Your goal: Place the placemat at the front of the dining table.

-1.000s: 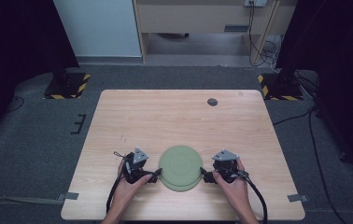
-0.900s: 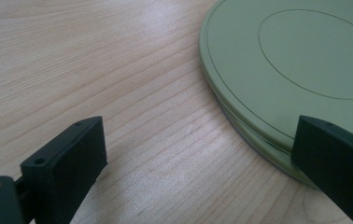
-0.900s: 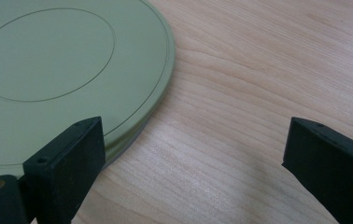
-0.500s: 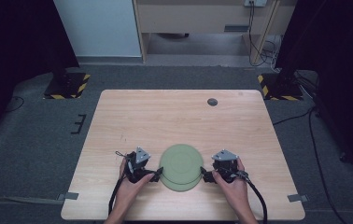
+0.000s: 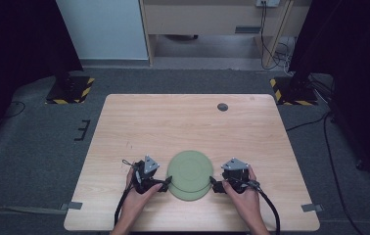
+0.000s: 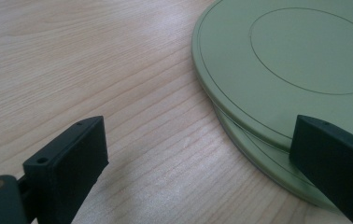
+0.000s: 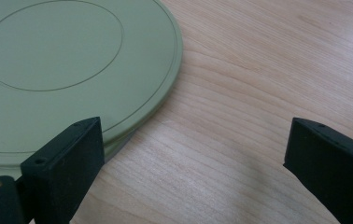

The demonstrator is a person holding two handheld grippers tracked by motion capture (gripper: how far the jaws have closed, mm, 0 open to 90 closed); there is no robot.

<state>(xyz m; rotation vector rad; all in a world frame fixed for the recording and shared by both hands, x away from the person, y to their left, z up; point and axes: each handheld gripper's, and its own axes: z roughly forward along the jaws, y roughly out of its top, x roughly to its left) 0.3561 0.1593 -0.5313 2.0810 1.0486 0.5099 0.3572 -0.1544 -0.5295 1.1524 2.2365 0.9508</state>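
Two green plates [image 5: 190,175] lay stacked near the front edge of the wooden tabletop [image 5: 183,122], the upper one shifted slightly off the lower, so that a sliver of the lower rim showed beneath it in the left gripper view [image 6: 258,154]. The left tool [image 5: 166,183] sat just beside the stack's left edge, held in the person's left hand [image 5: 136,193], its jaws spread wide with nothing between them but bare wood and the plates' rim. In its own view one jaw stood over the tabletop and the other overlapped the edge of the upper plate [image 6: 286,65]; whether it touched the plate could not be told. The right tool [image 5: 213,185] sat just beside the stack's right edge, held in the right hand [image 5: 244,196], jaws likewise wide apart. In the right gripper view one jaw rose in front of the plate's rim [image 7: 72,70] and the other over open wood [image 7: 258,93]. A small dark round spot [image 5: 222,106] marked the tabletop's far side, well apart from the plates.
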